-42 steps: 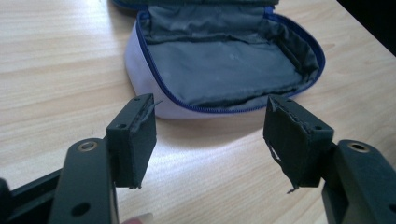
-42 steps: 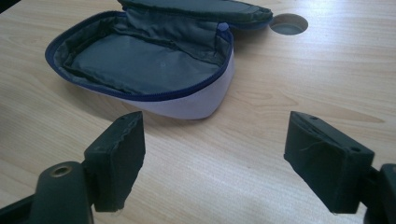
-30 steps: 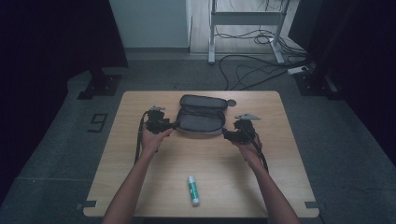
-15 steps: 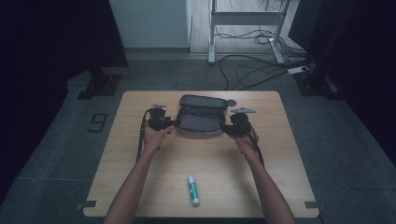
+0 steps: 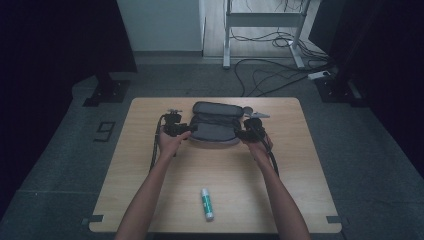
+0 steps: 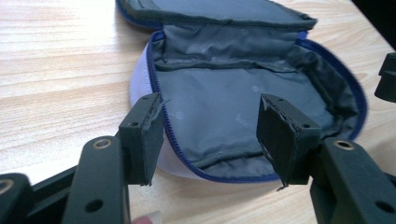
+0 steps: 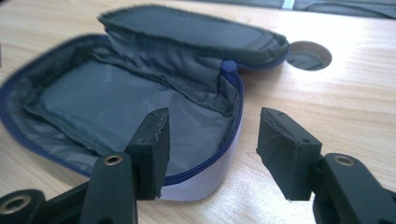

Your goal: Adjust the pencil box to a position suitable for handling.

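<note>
An unzipped dark pouch (image 5: 216, 125) with grey lining (image 6: 233, 107) and a blue zip lies open at the far middle of the wooden table (image 5: 300, 165). My left gripper (image 5: 189, 129) is at its left end, open. In the left gripper view its jaws (image 6: 212, 116) straddle the near rim without pressing it. My right gripper (image 5: 239, 134) is at the pouch's right end. Its jaws (image 7: 217, 130) have just been closing with the zip rim (image 7: 229, 154) between them, one pad over the lining and one outside; a gap remains, so it is open.
A white and green glue stick (image 5: 207, 204) lies near the table's front edge between the forearms. A round cable hole (image 7: 308, 55) sits in the tabletop just past the pouch's right end. Cables trail from both grippers along the arms.
Both grippers have drawn inward onto the ends of the pouch, the right one moving further, leftward and away from the person. The pouch and glue stick lie where they were.
</note>
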A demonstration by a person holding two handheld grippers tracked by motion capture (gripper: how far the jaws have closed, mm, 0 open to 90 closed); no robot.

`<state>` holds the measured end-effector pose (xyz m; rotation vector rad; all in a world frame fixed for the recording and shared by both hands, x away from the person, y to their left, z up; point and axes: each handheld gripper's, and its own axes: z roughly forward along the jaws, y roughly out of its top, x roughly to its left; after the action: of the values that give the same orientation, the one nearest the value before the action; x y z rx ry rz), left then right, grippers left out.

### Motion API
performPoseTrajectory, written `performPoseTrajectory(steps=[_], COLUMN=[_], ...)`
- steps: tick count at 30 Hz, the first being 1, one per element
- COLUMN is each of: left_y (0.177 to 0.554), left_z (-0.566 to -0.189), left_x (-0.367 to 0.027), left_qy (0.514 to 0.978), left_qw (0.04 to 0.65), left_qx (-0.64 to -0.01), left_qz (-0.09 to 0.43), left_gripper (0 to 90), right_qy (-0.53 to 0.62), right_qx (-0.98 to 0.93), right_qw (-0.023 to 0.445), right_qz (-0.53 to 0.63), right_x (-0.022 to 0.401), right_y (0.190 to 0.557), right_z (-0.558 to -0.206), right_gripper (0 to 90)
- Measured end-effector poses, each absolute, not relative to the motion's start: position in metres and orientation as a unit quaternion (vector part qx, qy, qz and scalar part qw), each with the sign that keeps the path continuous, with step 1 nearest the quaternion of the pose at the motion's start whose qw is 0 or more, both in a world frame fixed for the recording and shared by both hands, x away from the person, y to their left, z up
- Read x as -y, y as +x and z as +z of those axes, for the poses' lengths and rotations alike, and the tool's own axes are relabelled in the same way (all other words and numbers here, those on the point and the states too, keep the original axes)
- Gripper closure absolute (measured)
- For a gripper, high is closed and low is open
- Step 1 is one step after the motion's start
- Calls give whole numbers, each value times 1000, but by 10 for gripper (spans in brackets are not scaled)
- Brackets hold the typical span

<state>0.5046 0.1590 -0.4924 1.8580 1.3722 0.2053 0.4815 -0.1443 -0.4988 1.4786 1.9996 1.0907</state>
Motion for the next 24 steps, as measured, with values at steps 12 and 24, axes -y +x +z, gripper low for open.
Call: performPoseTrajectory(steps=[12, 24], left_y=[512, 516], left_z=[-511, -529], left_x=[-162, -165], left_qy=[728, 724], left_qw=[383, 372], left_qx=[-562, -576], left_qz=[80, 74], left_gripper=[454, 517], right_qy=[548, 546], right_qx=[-722, -737], right_qw=[196, 175], right_qz=[375, 357], right_x=[141, 138], right_y=[494, 498], right_z=[-516, -530], right_gripper=[501, 604])
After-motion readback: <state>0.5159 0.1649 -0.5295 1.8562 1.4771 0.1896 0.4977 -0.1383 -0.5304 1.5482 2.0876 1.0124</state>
